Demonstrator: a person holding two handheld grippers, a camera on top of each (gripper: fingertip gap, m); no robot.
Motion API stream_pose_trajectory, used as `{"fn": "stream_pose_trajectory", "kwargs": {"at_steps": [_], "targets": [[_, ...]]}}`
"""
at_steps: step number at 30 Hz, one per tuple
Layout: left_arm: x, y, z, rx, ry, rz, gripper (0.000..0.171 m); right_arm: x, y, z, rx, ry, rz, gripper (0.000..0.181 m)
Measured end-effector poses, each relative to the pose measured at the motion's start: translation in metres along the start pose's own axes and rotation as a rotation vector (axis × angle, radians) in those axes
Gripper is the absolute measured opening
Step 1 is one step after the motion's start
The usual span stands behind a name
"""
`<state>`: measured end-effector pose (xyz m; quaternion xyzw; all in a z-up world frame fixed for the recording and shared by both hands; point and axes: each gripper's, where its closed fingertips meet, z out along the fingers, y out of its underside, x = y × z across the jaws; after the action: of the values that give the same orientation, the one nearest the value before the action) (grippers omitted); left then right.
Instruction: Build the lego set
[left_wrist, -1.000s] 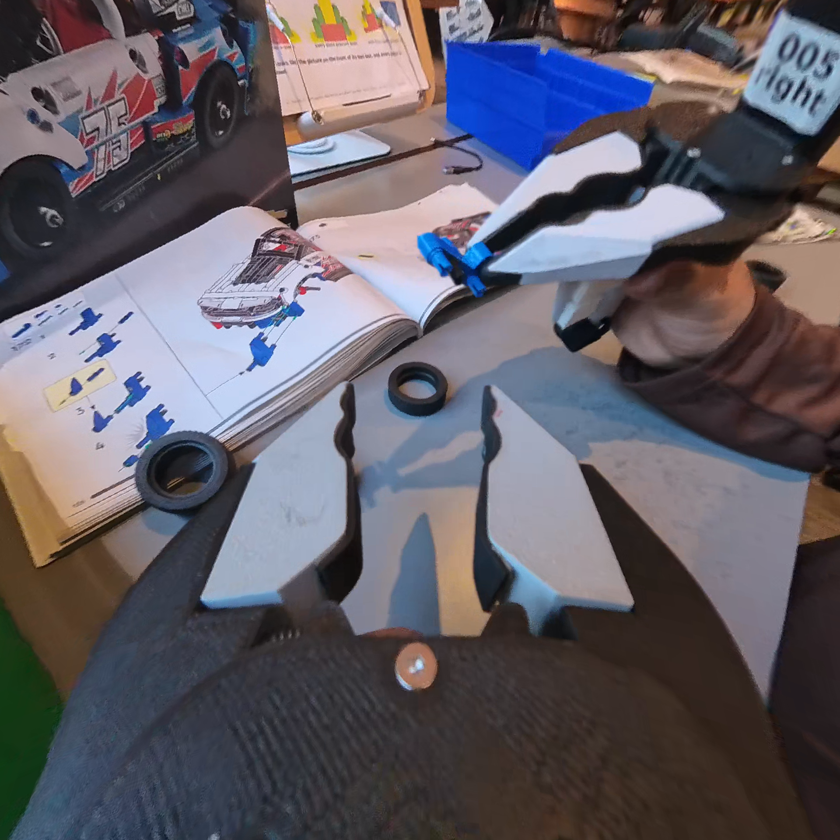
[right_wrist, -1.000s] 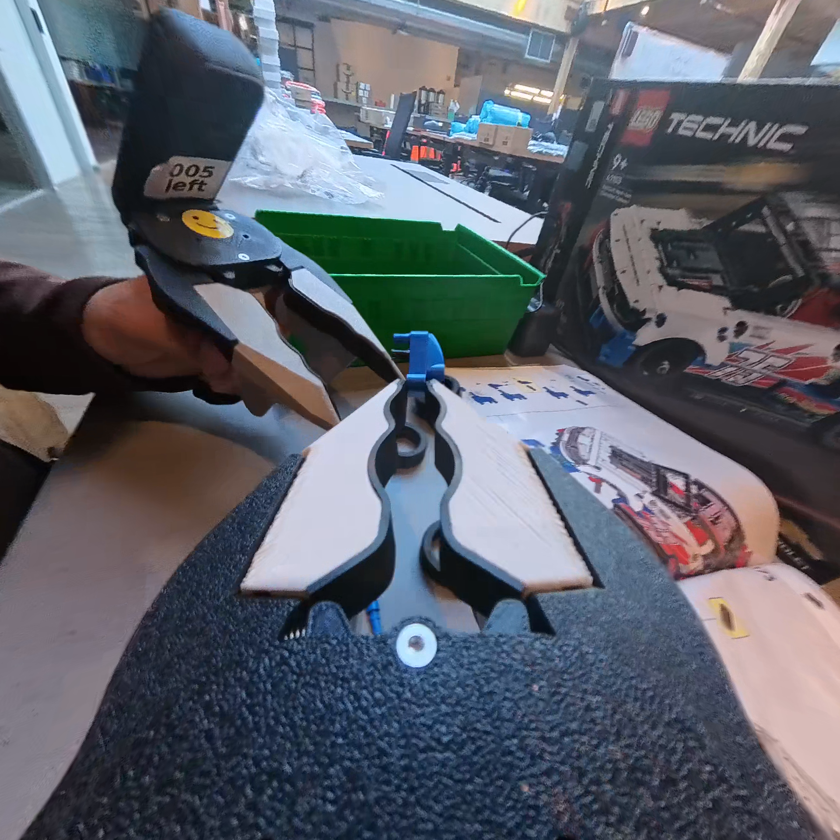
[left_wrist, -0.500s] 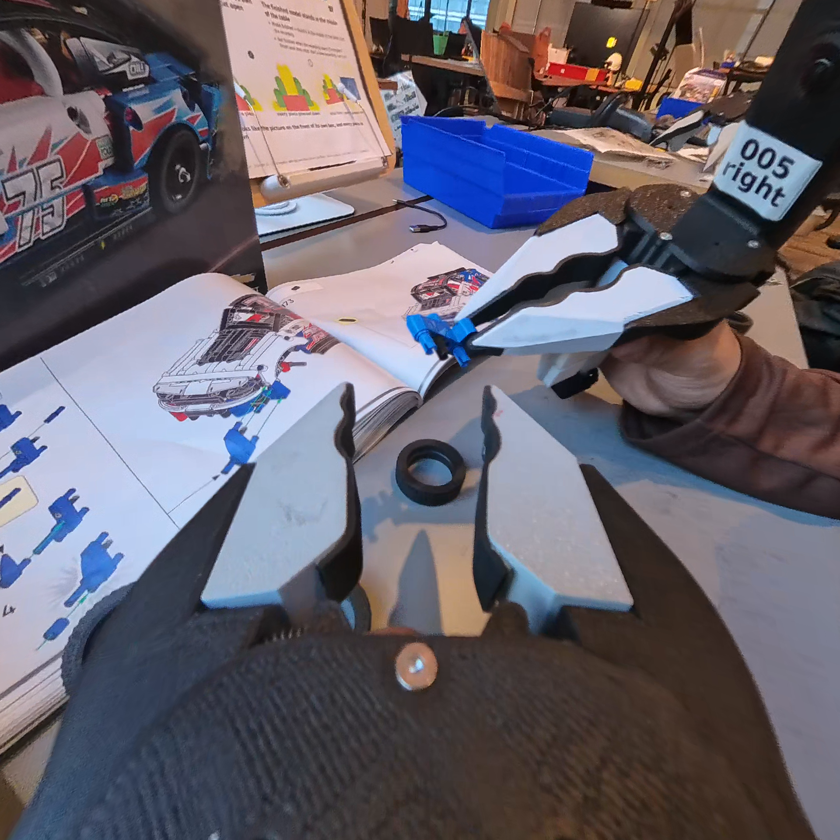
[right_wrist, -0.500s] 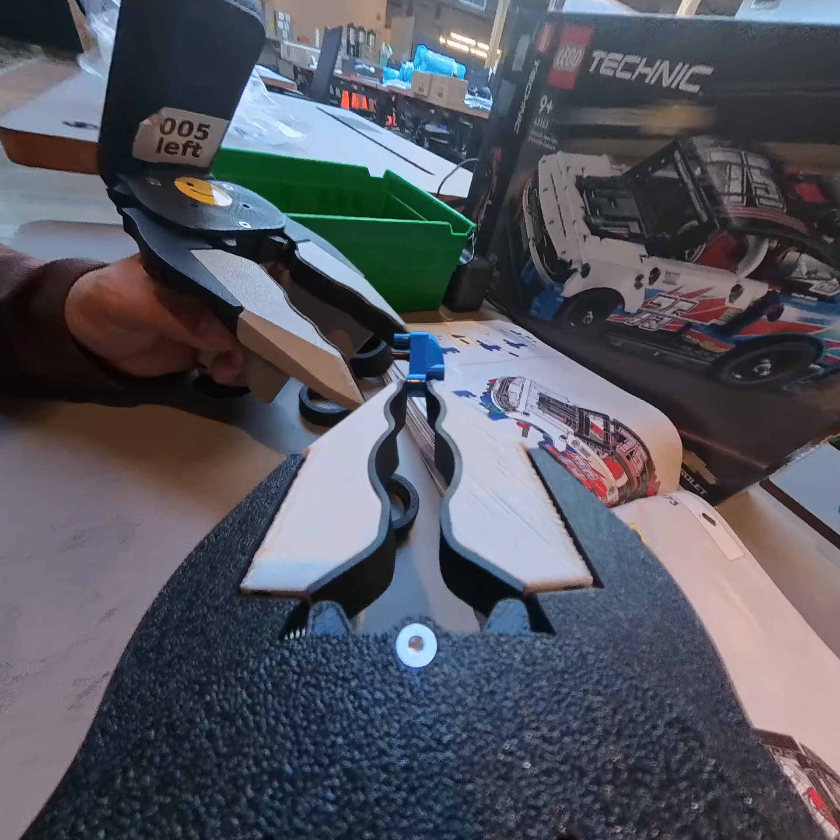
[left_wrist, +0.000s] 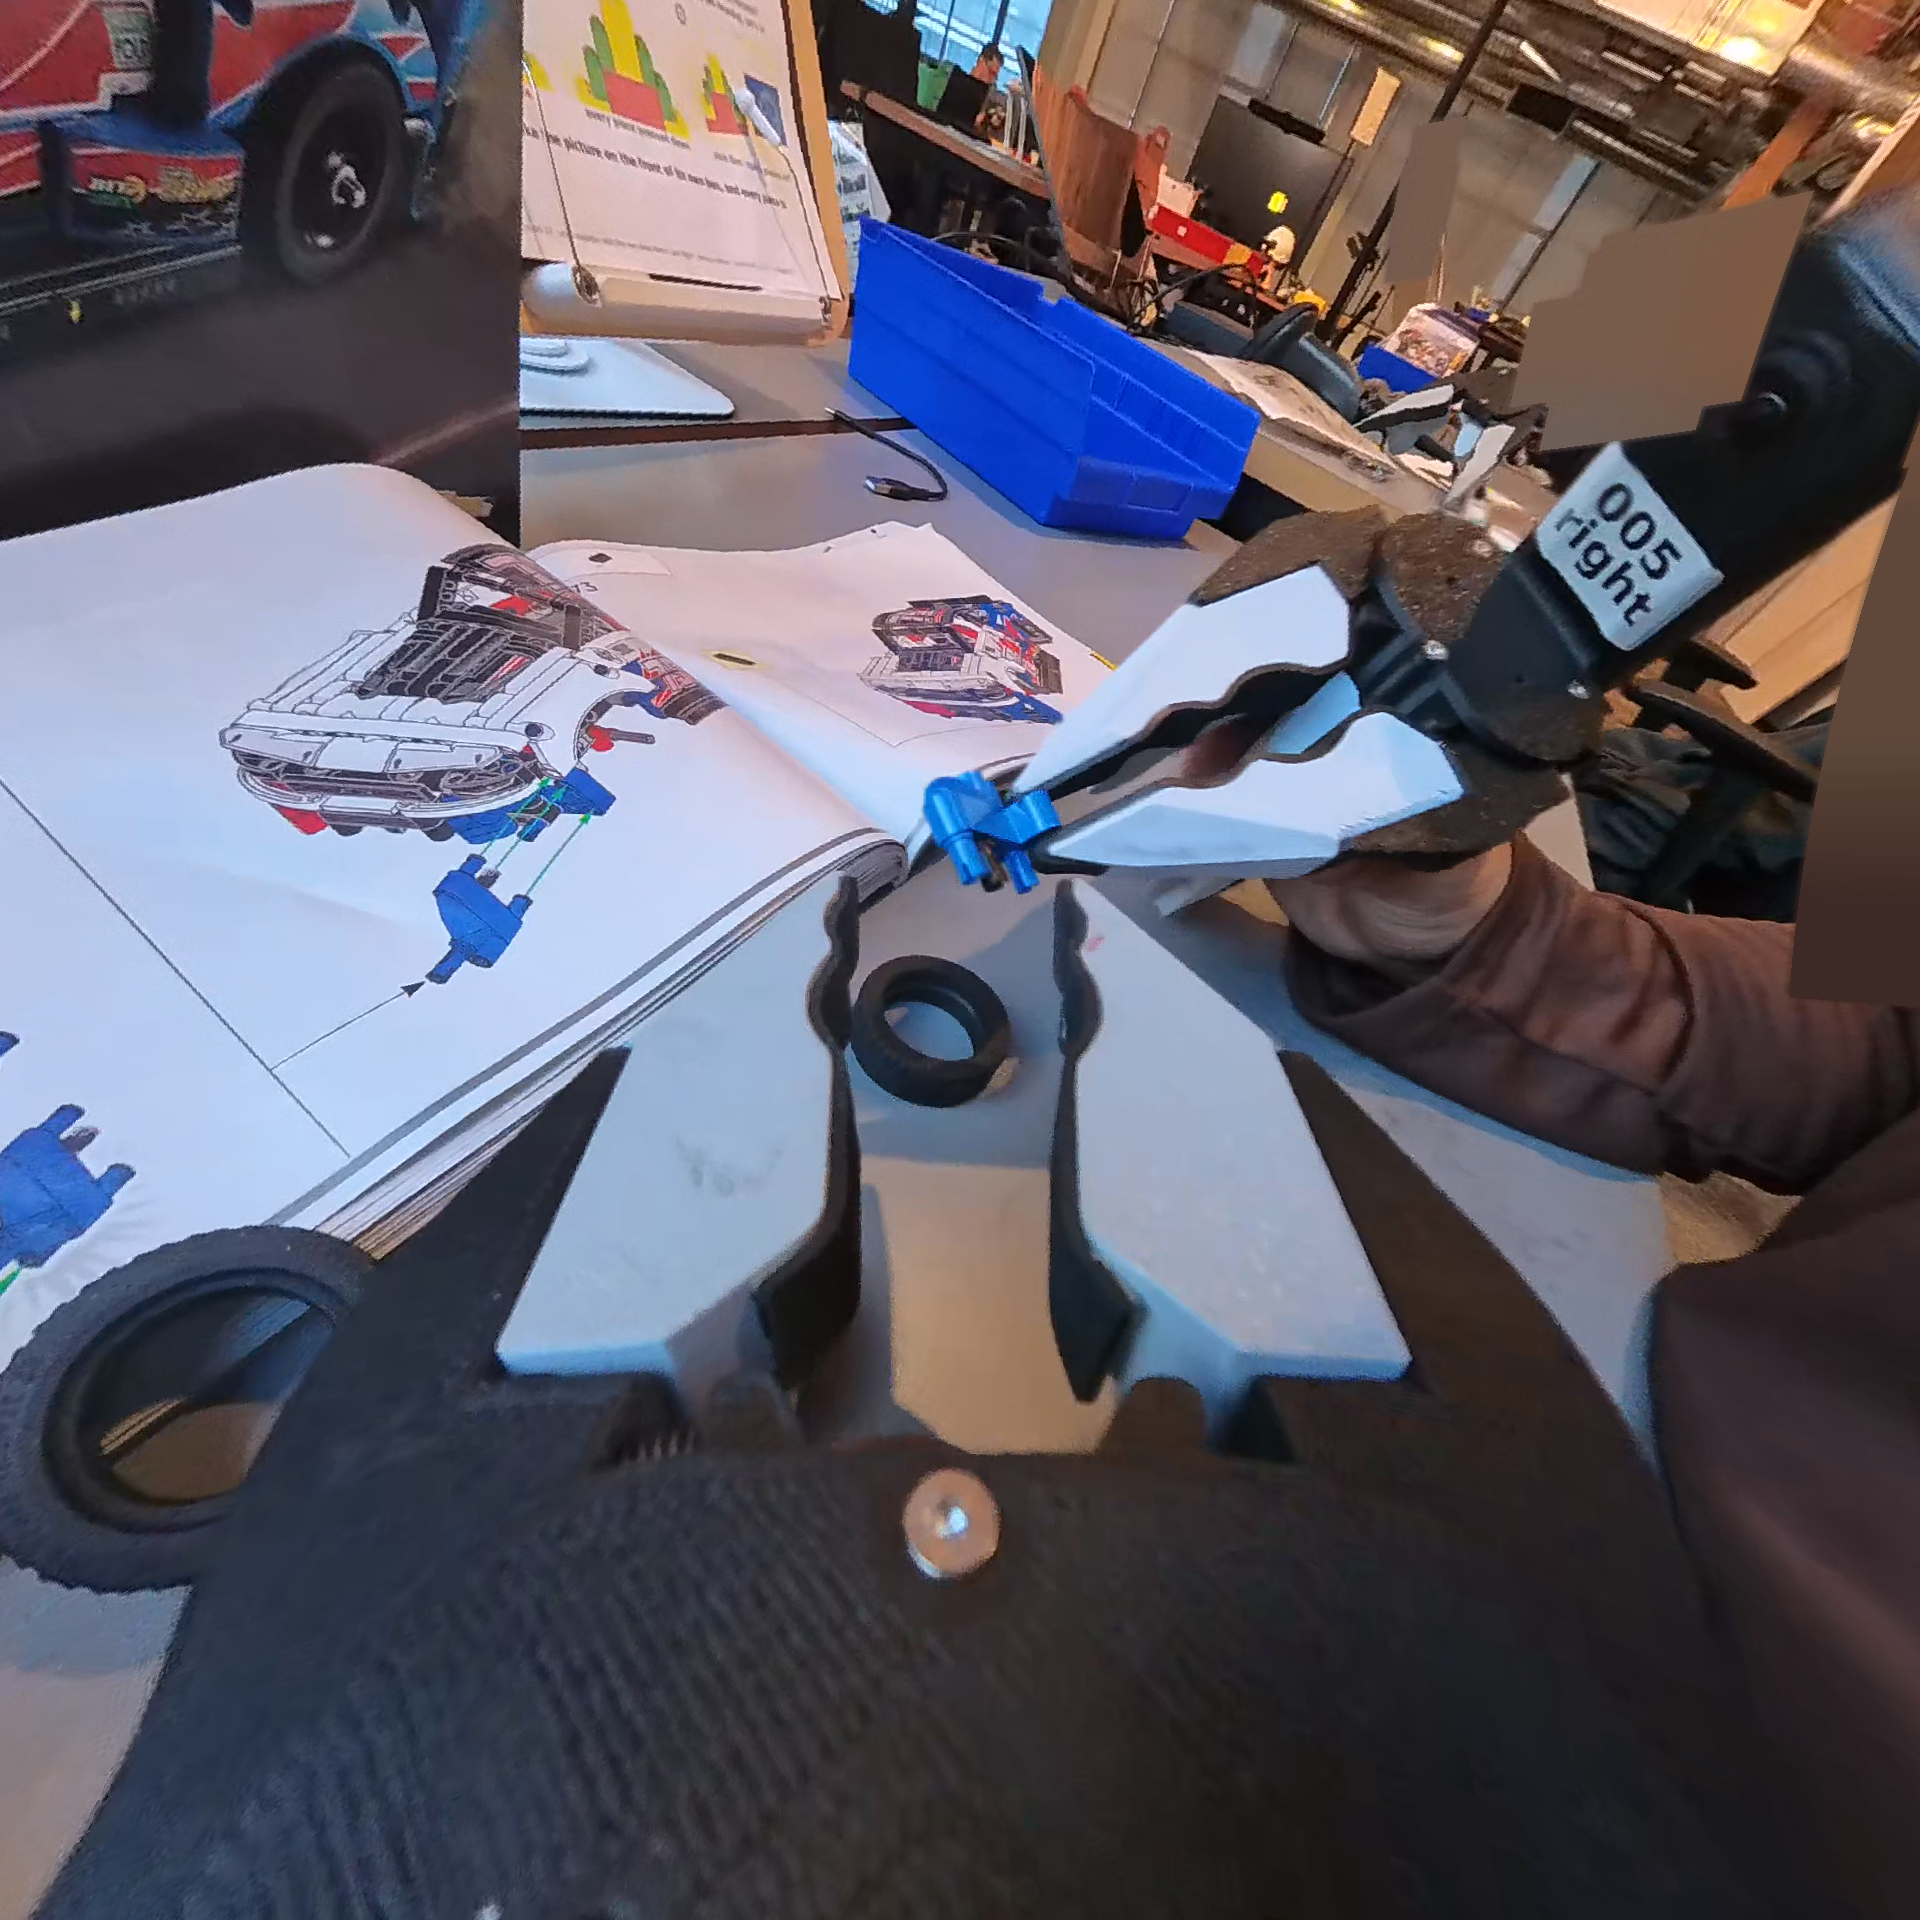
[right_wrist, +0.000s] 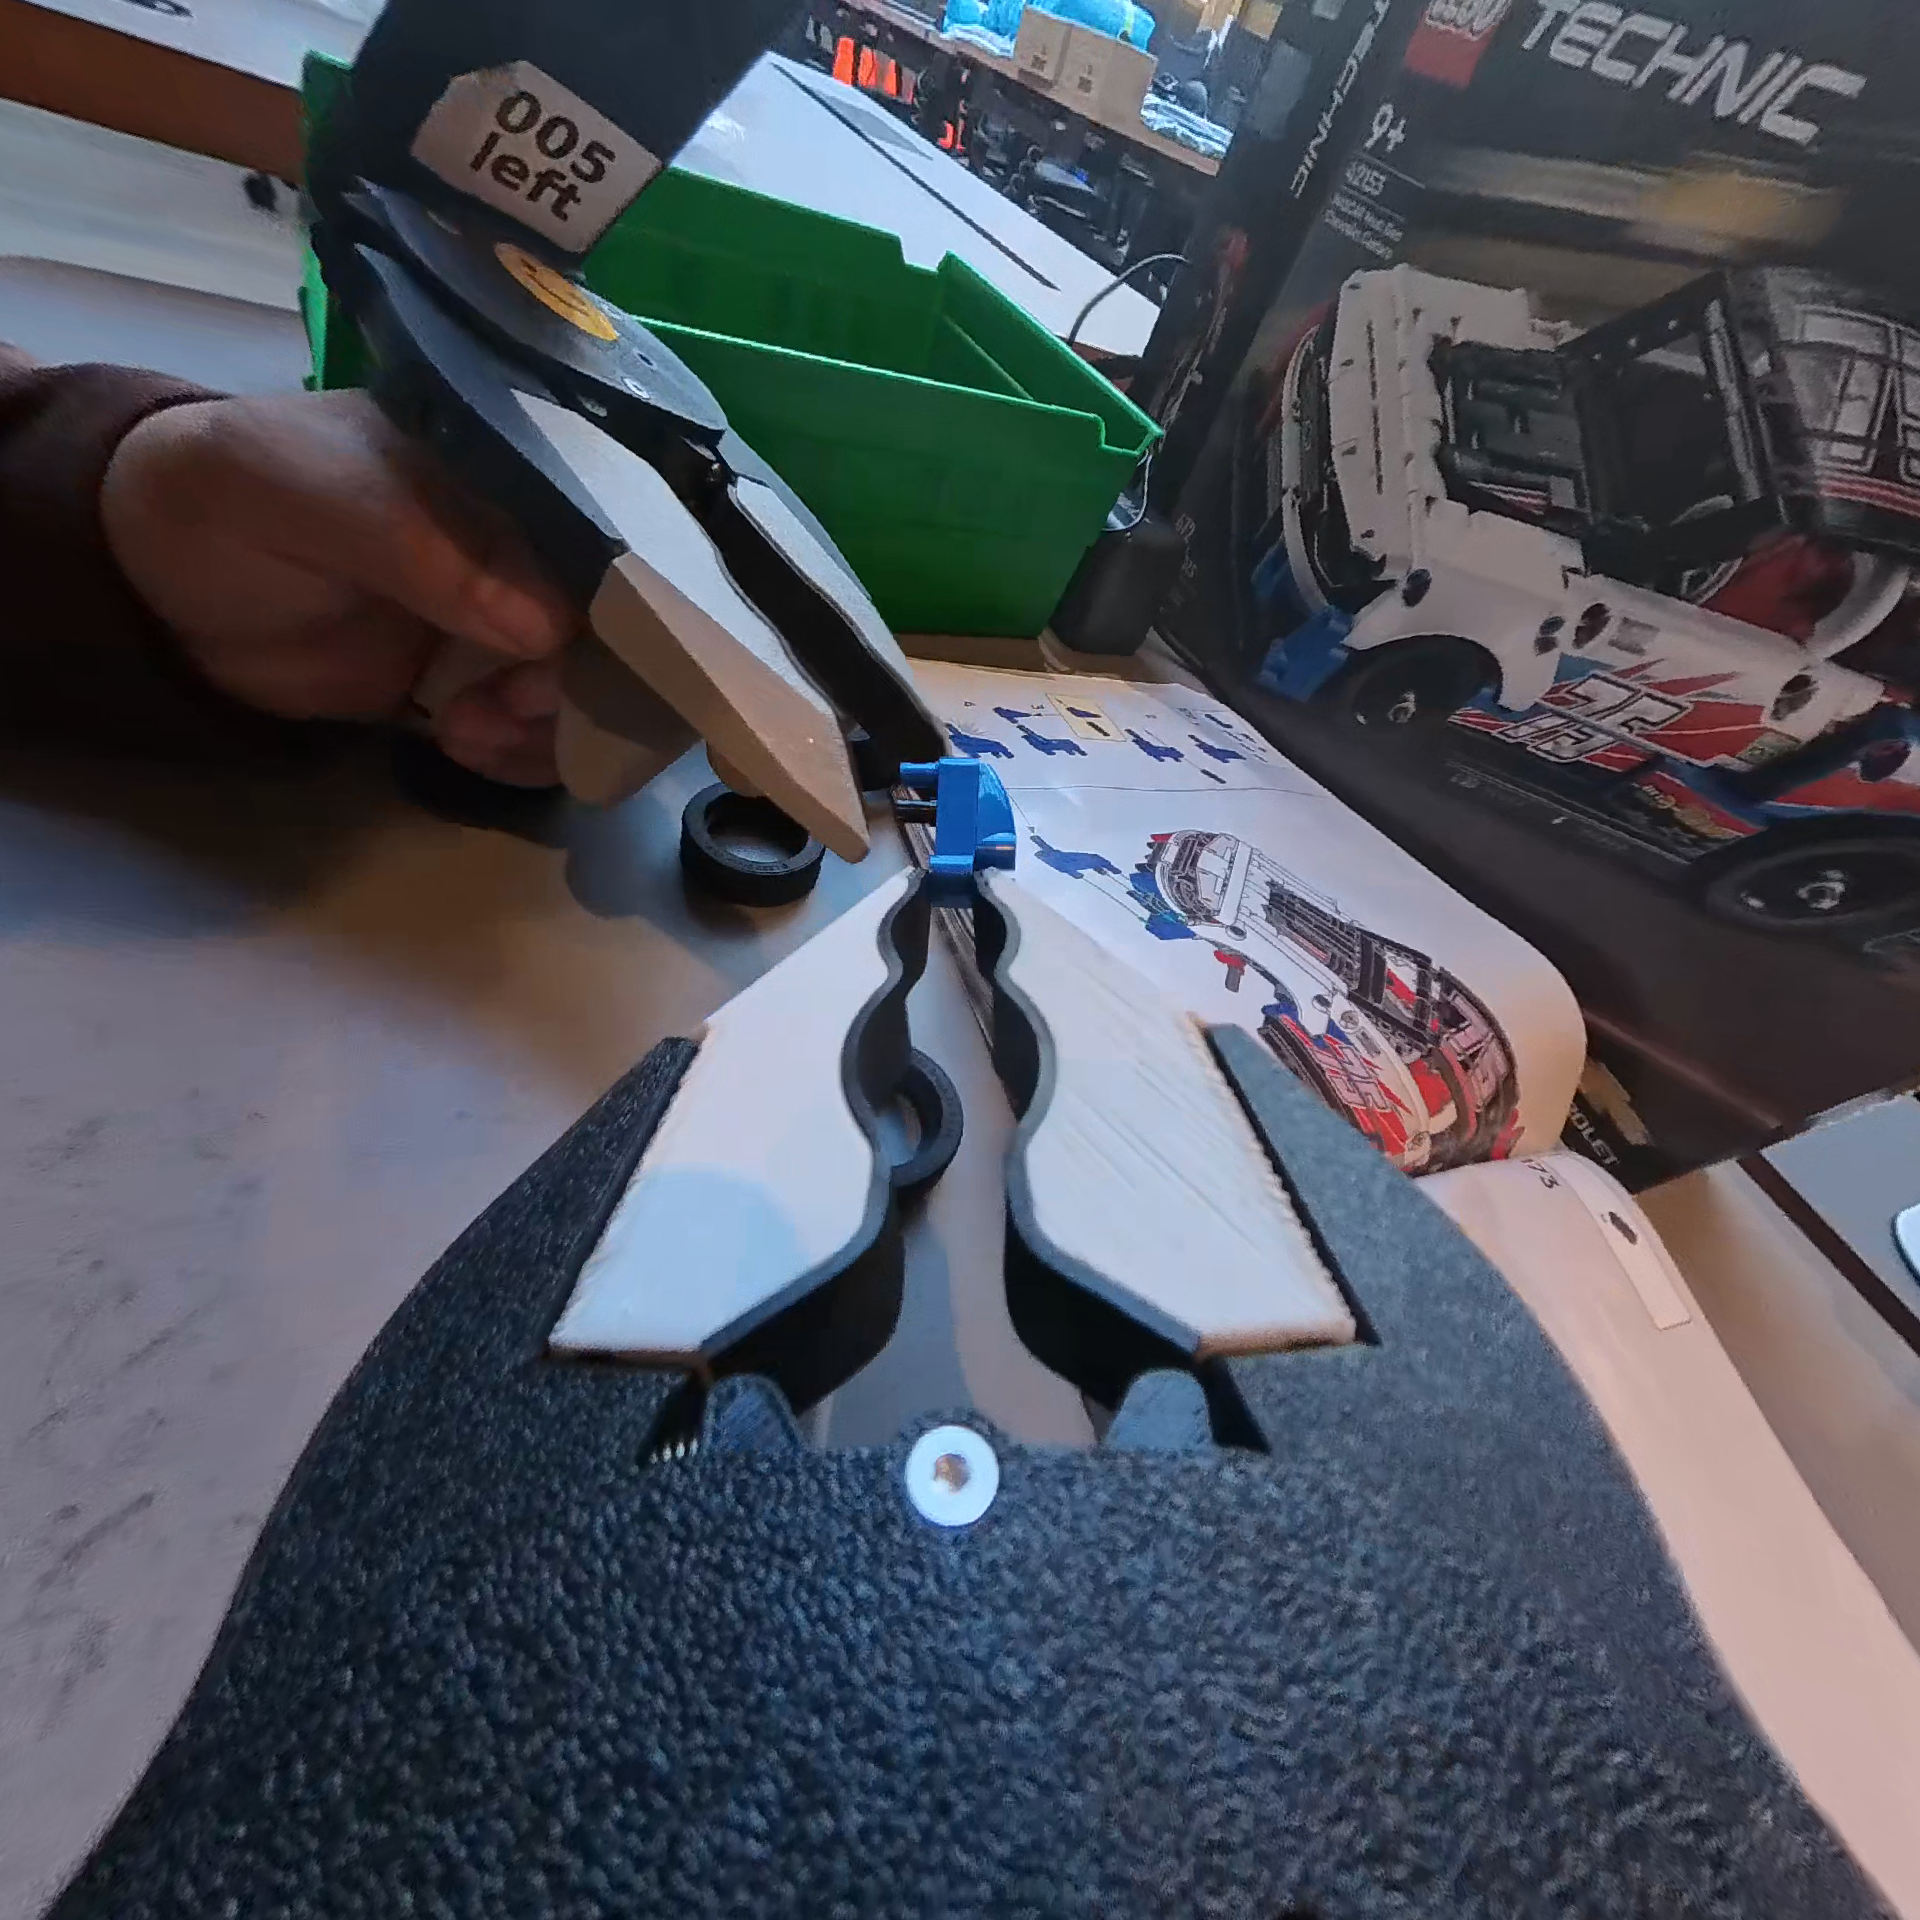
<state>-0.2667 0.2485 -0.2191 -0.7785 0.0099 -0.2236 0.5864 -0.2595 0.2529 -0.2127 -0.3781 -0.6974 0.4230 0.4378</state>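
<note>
Right gripper (right_wrist: 951, 883): fingers pinched on blue lego piece (right_wrist: 966, 816), frame centre, above open instruction book (right_wrist: 1195, 831). Left gripper (left_wrist: 951, 935): fingers spread, nothing held, small black tyre (left_wrist: 930, 1029) on table (left_wrist: 1403, 1143) between them.

The left wrist view looks low and close along its own hand-held gripper (left_wrist: 948, 951) toward the blue bin (left_wrist: 1039, 400); the right wrist view faces the opposite way toward the green bin (right_wrist: 883, 436); both share the open instruction book (left_wrist: 416, 831) and the small black tyre (left_wrist: 930, 1029) on the worktop (left_wrist: 1403, 1164).
</note>
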Motion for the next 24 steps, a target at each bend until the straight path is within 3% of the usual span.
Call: {"fn": "stream_pose_trajectory", "kwargs": {"at_steps": [24], "targets": [[0.013, -0.004, -0.003, 0.029, 0.058, 0.027, 0.021, -0.01, -0.003, 0.001, -0.016, 0.07, -0.254, 0.008]]}}
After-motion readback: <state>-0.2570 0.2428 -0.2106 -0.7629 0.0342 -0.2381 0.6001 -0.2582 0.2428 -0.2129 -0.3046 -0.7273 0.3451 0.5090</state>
